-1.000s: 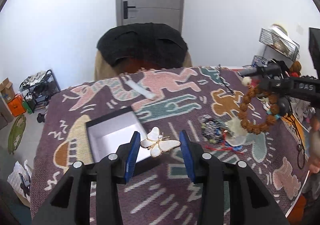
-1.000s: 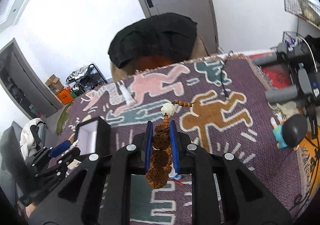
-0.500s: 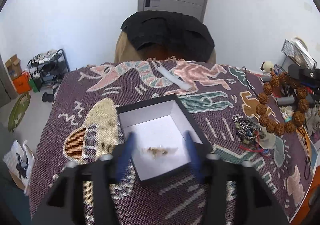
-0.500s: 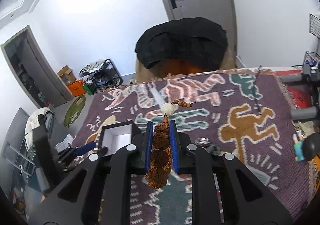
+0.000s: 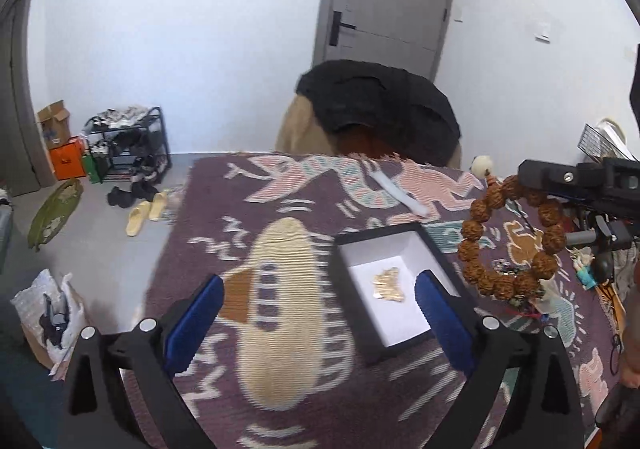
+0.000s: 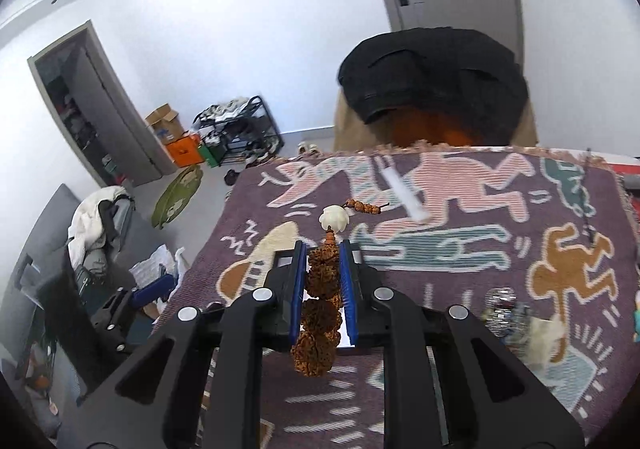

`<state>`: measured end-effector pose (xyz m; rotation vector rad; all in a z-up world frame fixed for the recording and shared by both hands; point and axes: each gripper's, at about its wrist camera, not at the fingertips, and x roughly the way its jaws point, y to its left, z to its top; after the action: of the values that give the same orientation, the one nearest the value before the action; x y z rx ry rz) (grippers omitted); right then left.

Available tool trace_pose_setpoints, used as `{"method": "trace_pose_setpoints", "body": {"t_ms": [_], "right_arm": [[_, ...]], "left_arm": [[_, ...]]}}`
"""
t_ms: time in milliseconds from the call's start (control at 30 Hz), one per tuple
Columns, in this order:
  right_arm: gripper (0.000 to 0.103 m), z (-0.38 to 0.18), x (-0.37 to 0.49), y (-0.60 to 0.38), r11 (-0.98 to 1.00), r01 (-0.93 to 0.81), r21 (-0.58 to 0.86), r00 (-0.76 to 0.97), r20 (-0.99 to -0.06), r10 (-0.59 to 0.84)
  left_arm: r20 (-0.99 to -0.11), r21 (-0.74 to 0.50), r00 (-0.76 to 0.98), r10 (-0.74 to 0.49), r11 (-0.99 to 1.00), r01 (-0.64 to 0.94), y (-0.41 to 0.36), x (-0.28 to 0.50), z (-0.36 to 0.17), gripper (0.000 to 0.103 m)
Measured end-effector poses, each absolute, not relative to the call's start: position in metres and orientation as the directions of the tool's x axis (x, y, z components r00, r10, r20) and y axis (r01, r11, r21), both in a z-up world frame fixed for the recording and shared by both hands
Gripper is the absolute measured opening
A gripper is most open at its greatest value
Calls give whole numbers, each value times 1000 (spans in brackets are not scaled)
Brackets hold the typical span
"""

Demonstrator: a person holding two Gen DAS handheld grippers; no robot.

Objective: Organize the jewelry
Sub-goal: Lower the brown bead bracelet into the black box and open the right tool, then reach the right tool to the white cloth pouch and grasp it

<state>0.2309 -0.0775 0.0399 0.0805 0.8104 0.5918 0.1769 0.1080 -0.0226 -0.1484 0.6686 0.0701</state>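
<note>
Left gripper (image 5: 316, 309) spread wide, empty, above the box (image 5: 400, 289); right gripper (image 6: 324, 281) clamps the bead bracelet (image 6: 320, 309).

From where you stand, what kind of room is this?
Probably a lived-in home, not a workshop: a shoe rack with slippers beside it, a chair draped in dark clothing, and a patterned woven cloth covering the table.
</note>
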Motion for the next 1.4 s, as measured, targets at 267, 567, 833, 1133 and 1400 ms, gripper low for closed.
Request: {"method": "trace_pose_setpoints", "body": {"t_ms": [267, 567, 833, 1133, 1400], "right_arm": [[18, 15, 237, -34, 814, -494, 305, 478, -687, 547], [83, -1, 237, -54, 872, -435, 225, 542, -708, 453], [88, 20, 207, -132, 886, -390, 251, 602, -659, 451], [94, 9, 170, -216, 921, -317, 227, 647, -658, 385], [93, -23, 163, -286, 932, -187, 311, 644, -678, 355]], "left_arm": [[-609, -105, 790, 69, 980, -166, 140, 152, -17, 95], [-606, -117, 794, 48, 982, -149, 137, 145, -17, 95], [-588, -124, 809, 2, 988, -92, 108, 150, -11, 95], [-583, -99, 811, -56, 995, -2, 59, 151, -6, 95], [-592, -73, 793, -145, 989, 126, -3, 158, -4, 95]]}}
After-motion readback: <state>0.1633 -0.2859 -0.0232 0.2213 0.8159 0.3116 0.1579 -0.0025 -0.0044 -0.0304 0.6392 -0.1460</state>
